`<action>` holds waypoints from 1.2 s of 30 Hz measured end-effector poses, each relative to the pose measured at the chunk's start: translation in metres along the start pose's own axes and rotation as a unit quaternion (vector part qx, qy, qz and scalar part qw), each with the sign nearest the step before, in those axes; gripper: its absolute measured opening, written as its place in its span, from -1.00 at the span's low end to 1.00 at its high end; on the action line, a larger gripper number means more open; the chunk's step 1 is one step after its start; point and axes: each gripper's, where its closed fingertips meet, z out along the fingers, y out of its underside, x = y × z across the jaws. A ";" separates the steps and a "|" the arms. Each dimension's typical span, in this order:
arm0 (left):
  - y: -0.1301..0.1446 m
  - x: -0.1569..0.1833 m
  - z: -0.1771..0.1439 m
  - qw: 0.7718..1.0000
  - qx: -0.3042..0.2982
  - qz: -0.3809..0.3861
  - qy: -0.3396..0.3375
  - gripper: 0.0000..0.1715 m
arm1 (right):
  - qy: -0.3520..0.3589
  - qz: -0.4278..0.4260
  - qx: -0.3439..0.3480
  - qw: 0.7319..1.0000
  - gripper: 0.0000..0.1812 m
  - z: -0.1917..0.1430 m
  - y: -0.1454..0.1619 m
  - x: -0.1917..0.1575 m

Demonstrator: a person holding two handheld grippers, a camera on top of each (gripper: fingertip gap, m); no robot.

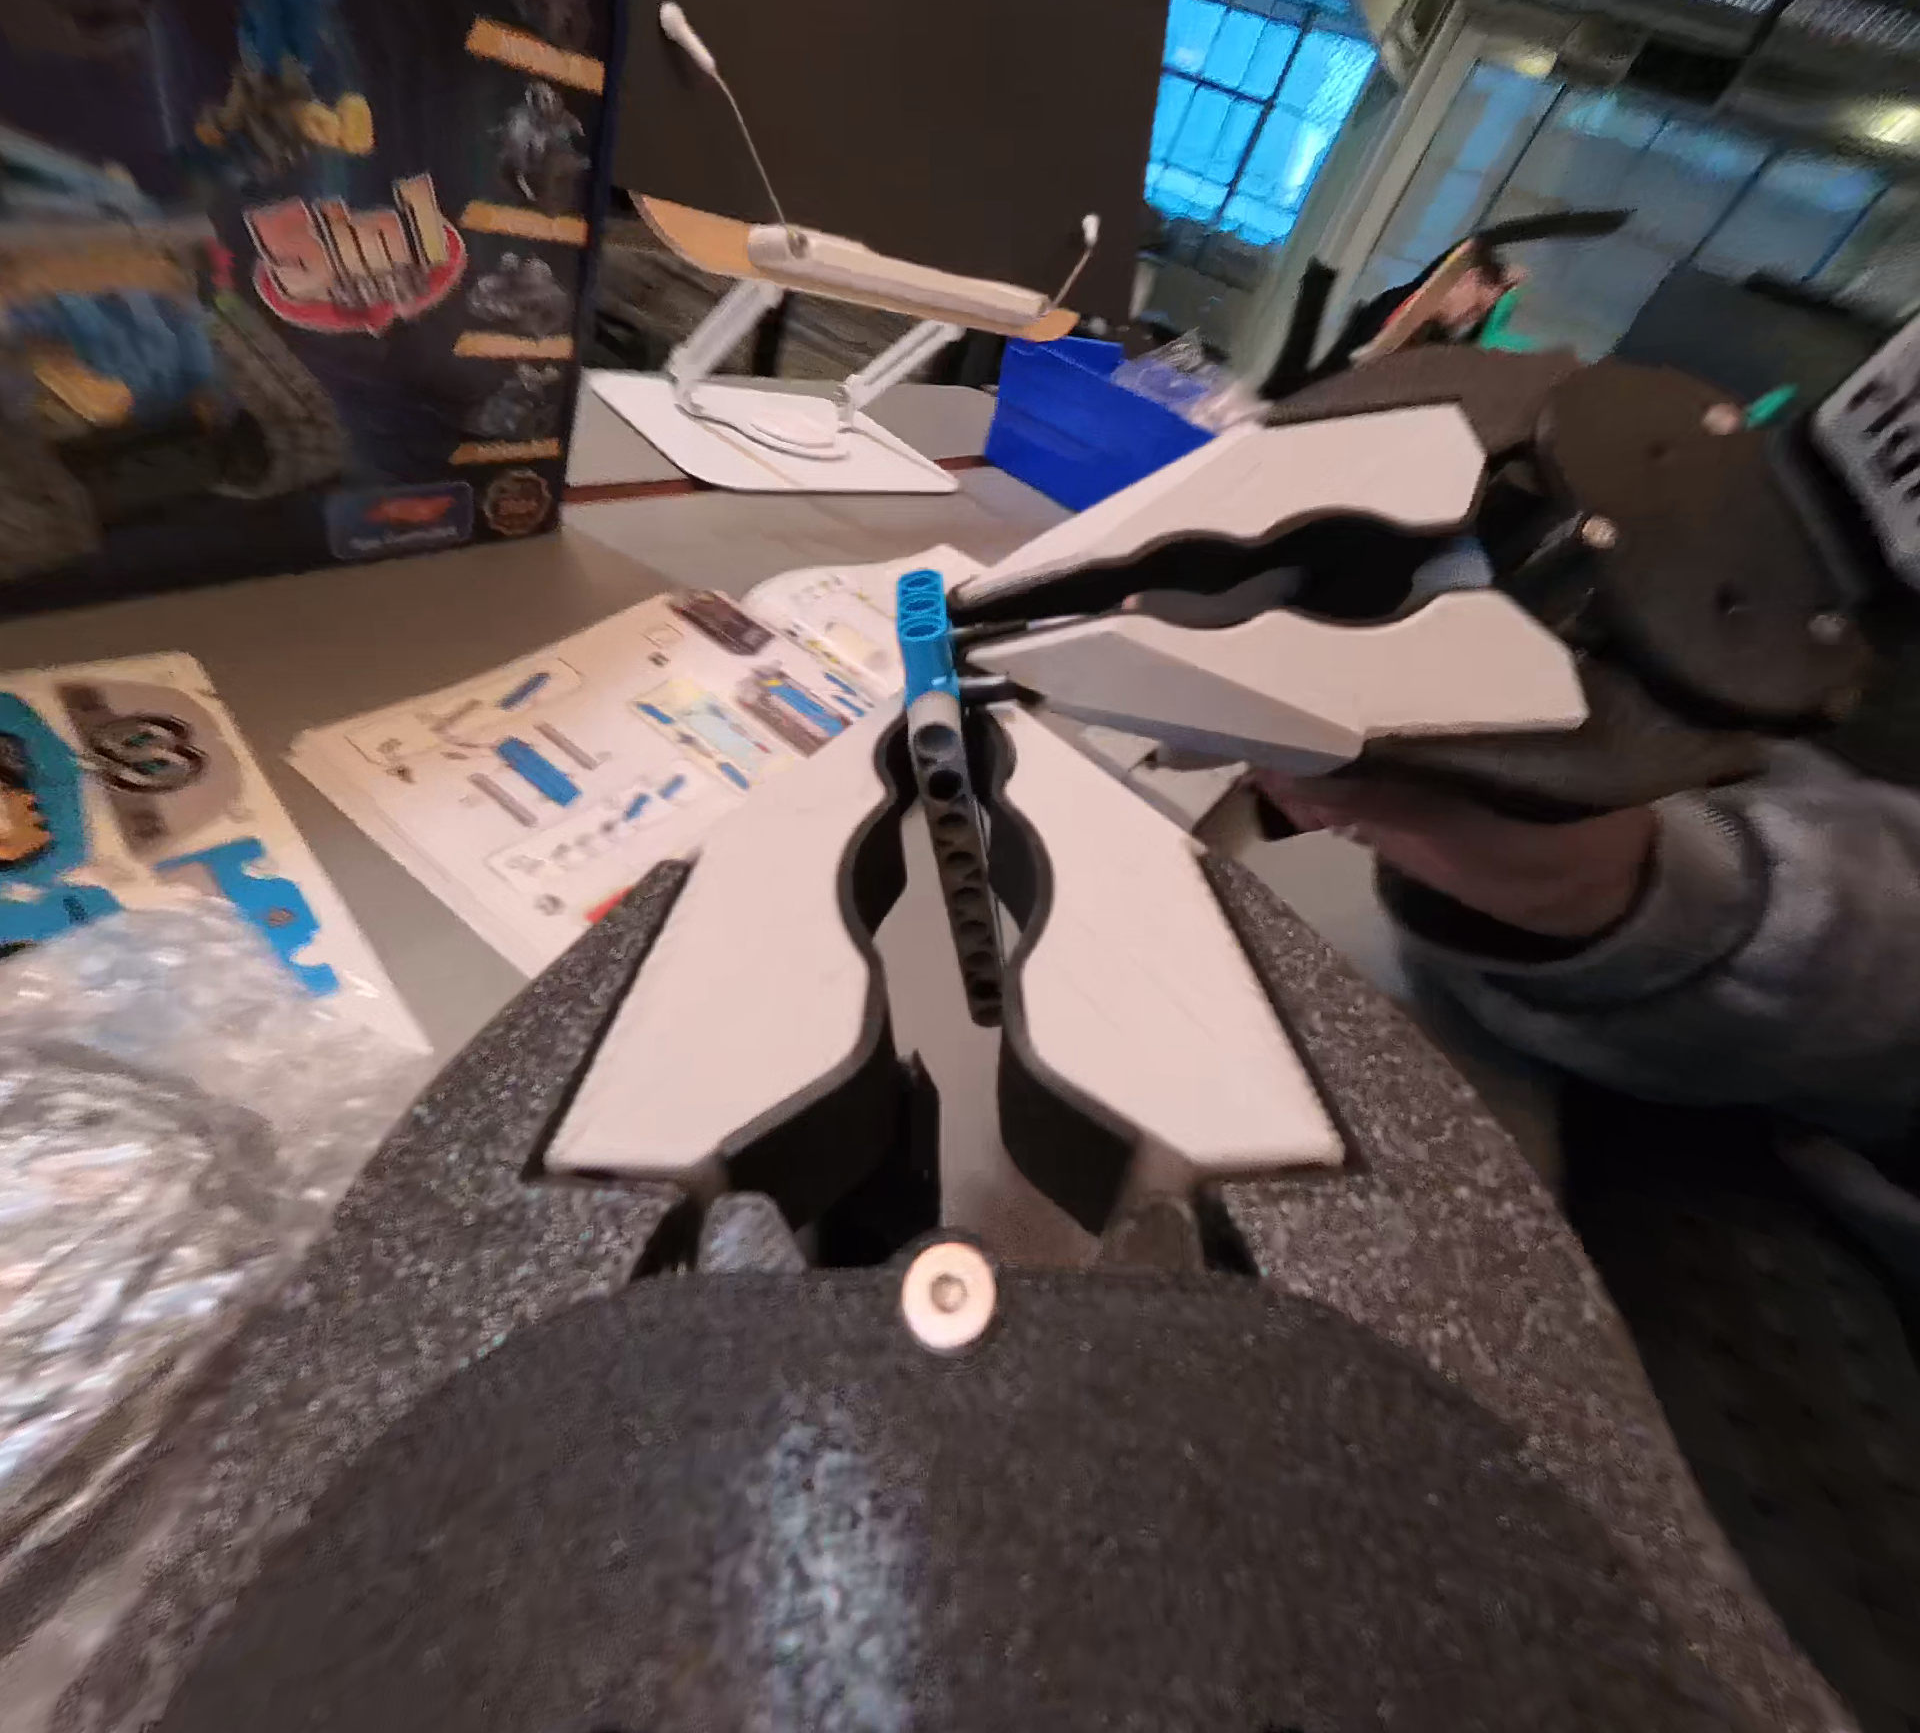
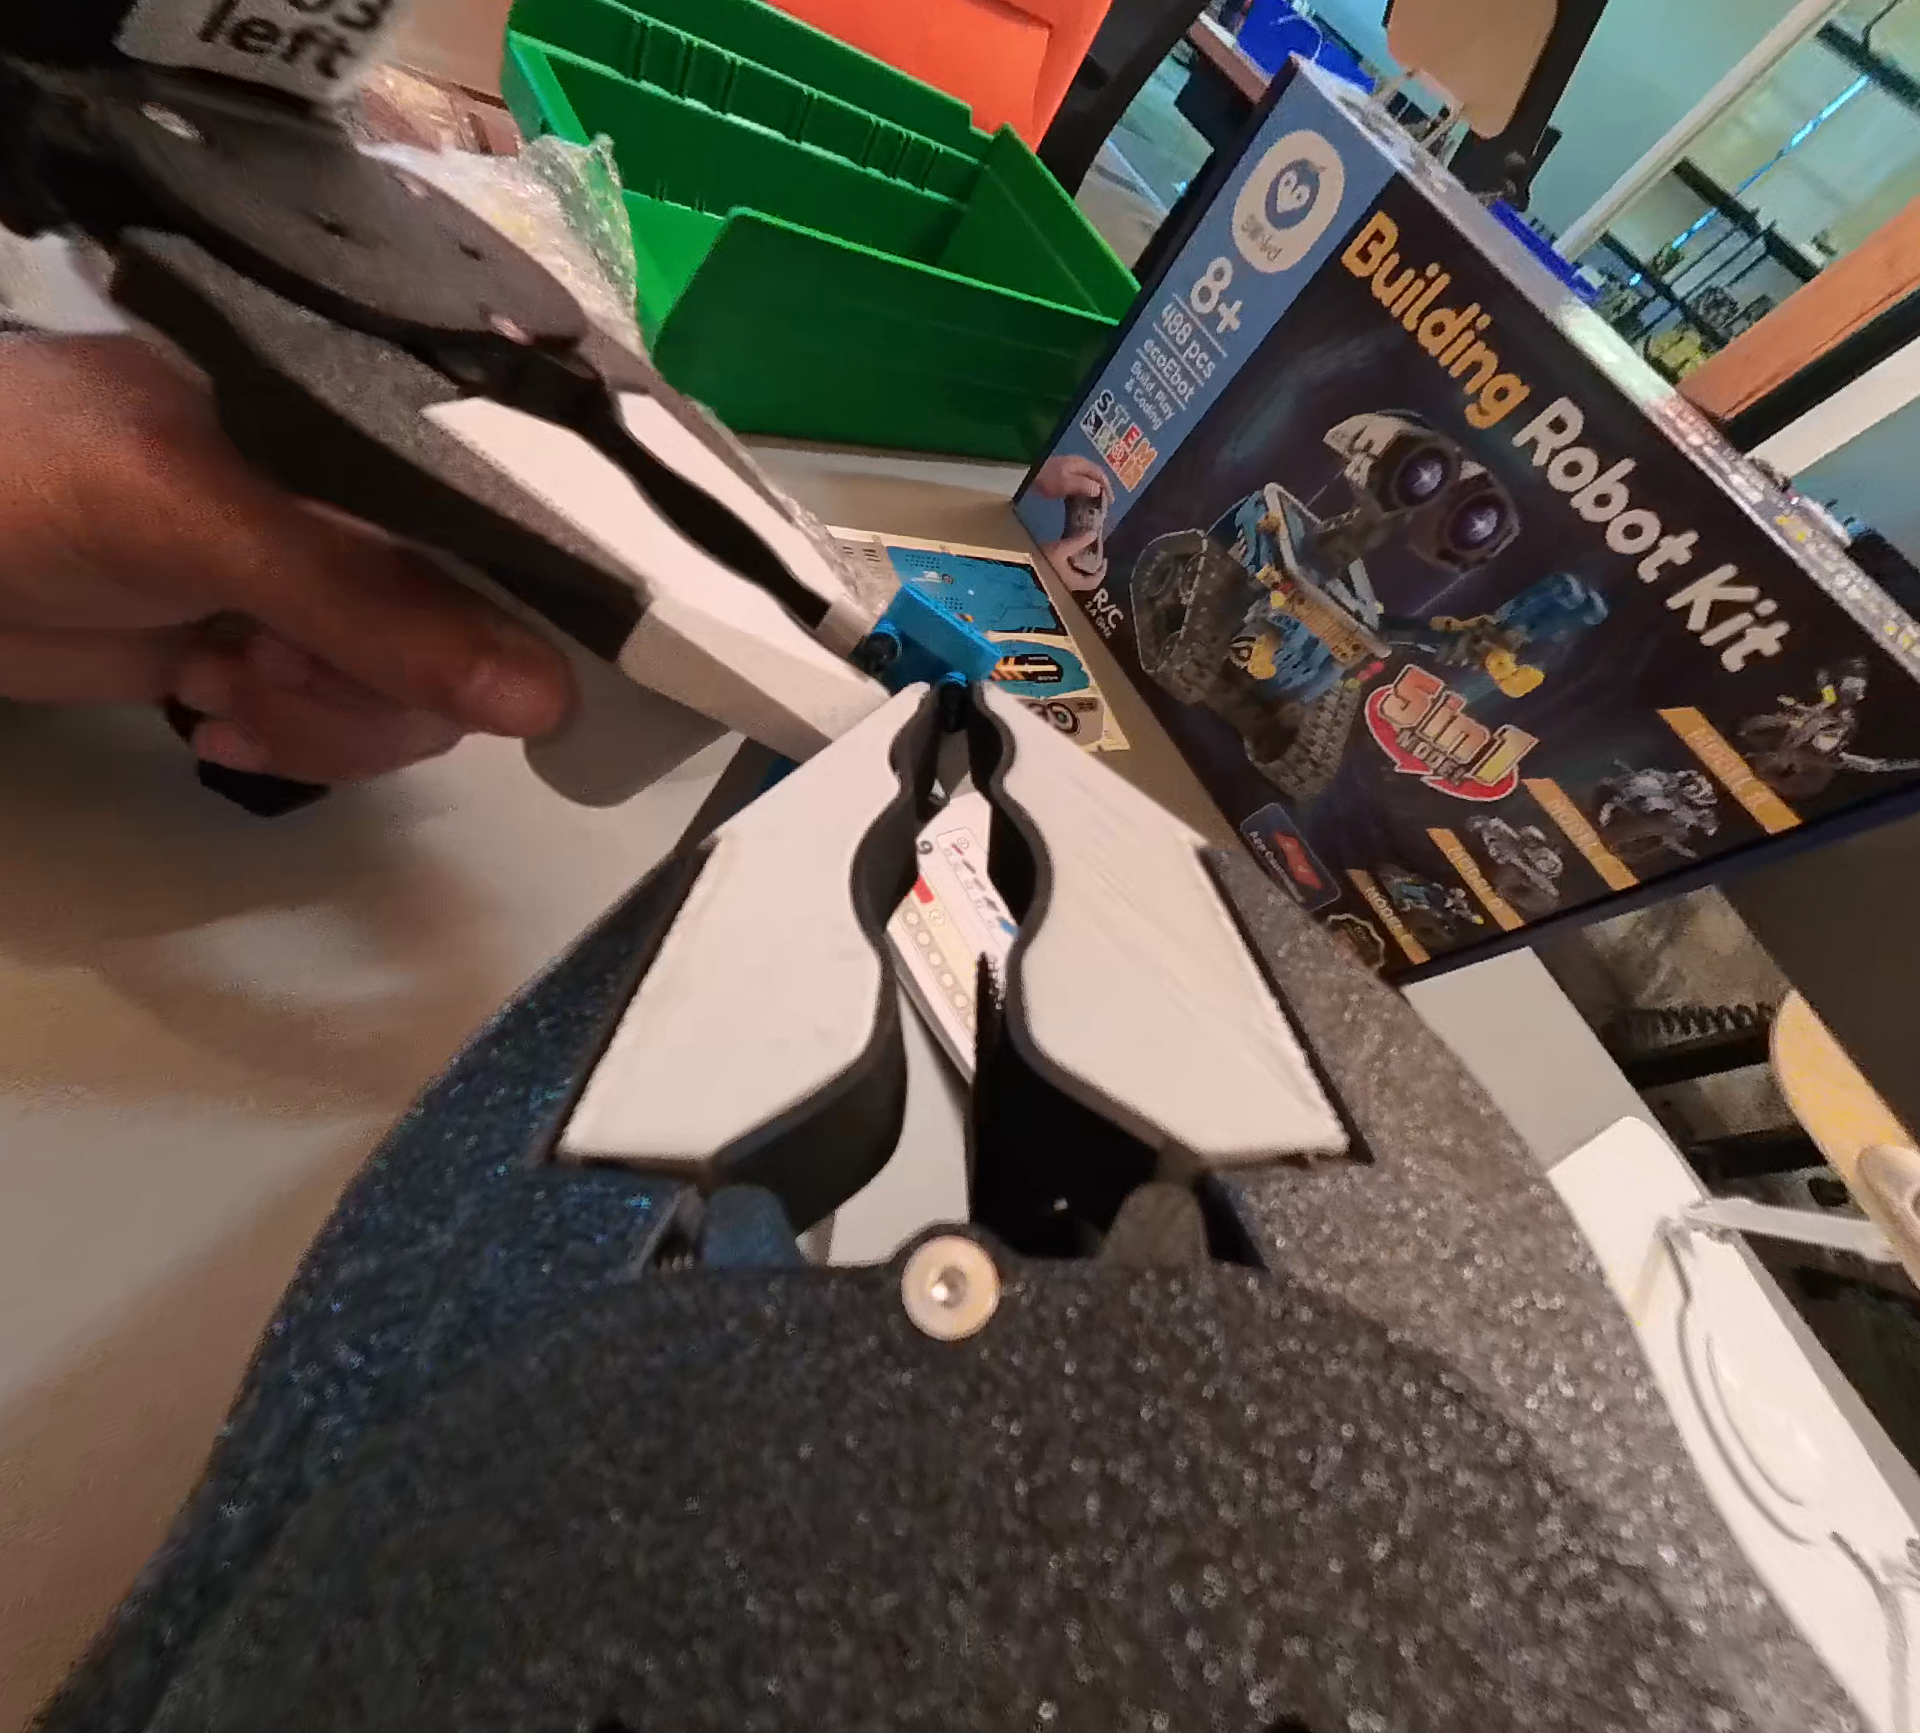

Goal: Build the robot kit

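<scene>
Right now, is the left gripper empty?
No: in the left wrist view the left gripper is shut on a dark grey holed beam standing between its fingers.

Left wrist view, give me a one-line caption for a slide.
Left claw grips a dark holed beam joined to a blue beam, while the right claw pinches a small black pin at that blue beam.

Two grippers (image 1: 940, 707) (image 1: 961, 634) met above the table (image 1: 312, 634), holding two beams, one blue (image 1: 923, 634), one black (image 1: 961, 873). Beside one box (image 2: 1455, 592) lay one booklet (image 1: 582, 748), one sticker sheet (image 1: 156, 800), two green bins (image 2: 883, 312) and one blue (image 1: 1070, 426).
</scene>
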 end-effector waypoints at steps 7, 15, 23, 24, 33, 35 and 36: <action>0.003 0.003 0.002 0.986 -0.001 -0.138 0.089 -0.92 | -0.052 0.114 0.008 0.992 -0.83 0.004 0.006 0.005; -0.021 0.032 -0.013 0.975 0.048 -0.110 0.185 -0.92 | -0.314 0.401 0.139 0.849 -0.49 -0.026 -0.018 0.005; -0.014 0.046 -0.012 0.976 0.031 -0.080 0.198 -0.92 | -0.345 0.396 0.132 0.841 -0.43 -0.023 -0.016 -0.008; -0.014 0.047 -0.012 0.977 0.031 -0.075 0.195 -0.92 | -0.339 0.400 0.130 0.842 -0.41 -0.021 -0.014 -0.007; -0.014 0.046 -0.013 0.988 0.036 0.007 0.150 -0.92 | -0.366 0.421 0.131 0.819 -0.48 -0.021 -0.015 -0.010; -0.012 0.043 -0.011 0.988 0.030 0.008 0.148 -0.92 | -0.363 0.425 0.128 0.819 -0.48 -0.019 -0.012 -0.010; -0.011 0.037 -0.009 0.990 0.024 0.005 0.137 -0.92 | -0.356 0.415 0.132 0.827 -0.56 -0.020 -0.012 -0.009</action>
